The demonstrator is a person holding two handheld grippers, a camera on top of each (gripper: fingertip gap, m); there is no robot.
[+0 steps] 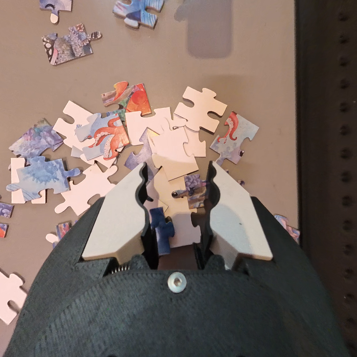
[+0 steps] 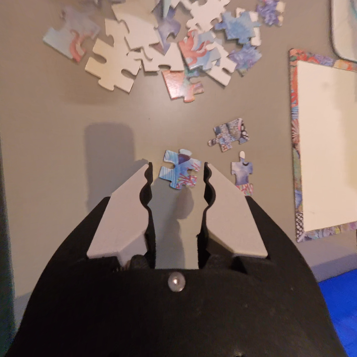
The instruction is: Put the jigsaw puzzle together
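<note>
- Left wrist view: the left gripper (image 1: pixel 177 166) hangs low over the pile of puzzle pieces (image 1: pixel 135 139) at the centre of the frame, fingers spread wide and gripping nothing; several pieces lie between them, among them a blank white piece (image 1: pixel 173 160) at the tips and a dark blue piece (image 1: pixel 162 229) lower down near the left finger
- The pile sits on a grey table (image 1: pixel 144 71); many pieces lie white side up, overlapping; an orange tentacle piece (image 1: pixel 108 135) lies printed side up at centre left; another tentacle piece (image 1: pixel 233 135) lies at the pile's right edge
- A dark perforated panel (image 1: pixel 326 135) runs down the right side of the frame
- Right wrist view: the right gripper (image 2: pixel 176 166) has its fingers wide apart and empty; a blue piece with red coral (image 2: pixel 179 170) lies flat on the table between the tips, touching neither; a narrow purple piece (image 2: pixel 242 173) lies just right of the right finger, a patterned piece (image 2: pixel 229 137) above it
- The puzzle frame (image 2: pixel 293 135), with a colourful border and white inside, lies at the right edge; the pile fills the upper centre
</note>
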